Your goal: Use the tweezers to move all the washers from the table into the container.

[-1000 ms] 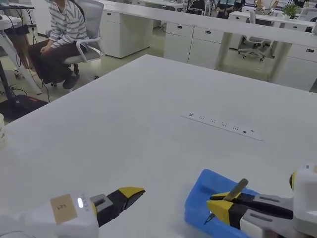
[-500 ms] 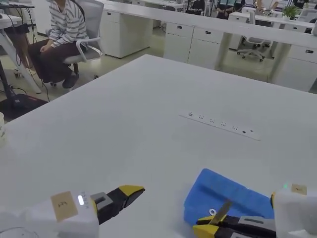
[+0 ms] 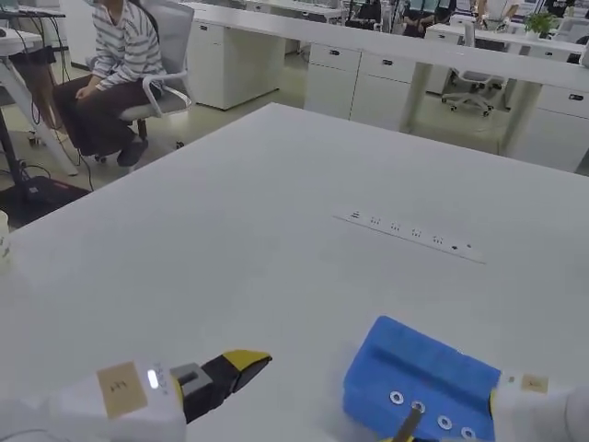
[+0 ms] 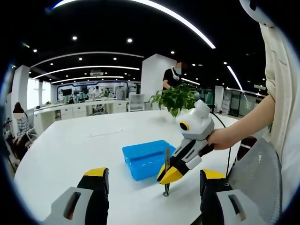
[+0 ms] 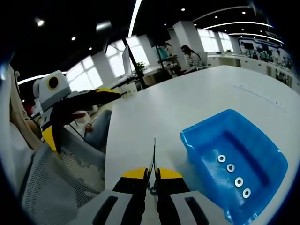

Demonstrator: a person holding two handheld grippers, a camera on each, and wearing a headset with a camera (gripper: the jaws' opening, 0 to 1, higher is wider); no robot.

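Note:
A blue container point(image 3: 419, 364) sits at the near right of the white table, with several washers point(image 3: 419, 406) in a row on its floor. These washers point(image 5: 230, 167) also lie in the container point(image 5: 262, 154) in the right gripper view. My right gripper point(image 5: 152, 174) is shut on the tweezers point(image 5: 153, 152), whose tips point at bare table just left of the container. Its white body point(image 3: 538, 405) shows at the bottom right of the head view. My left gripper point(image 3: 247, 359) hovers low at the near left, its jaws wide apart point(image 4: 154, 172) and holding nothing.
A strip of power sockets point(image 3: 409, 233) is set into the table beyond the container. A person sits on a chair point(image 3: 152, 64) off the far left corner. White desks point(image 3: 386, 74) line the background. A potted plant point(image 4: 176, 98) stands behind the table.
My right gripper with the tweezers has drawn back towards me, off the container, so the washers inside now show. The left gripper has barely moved.

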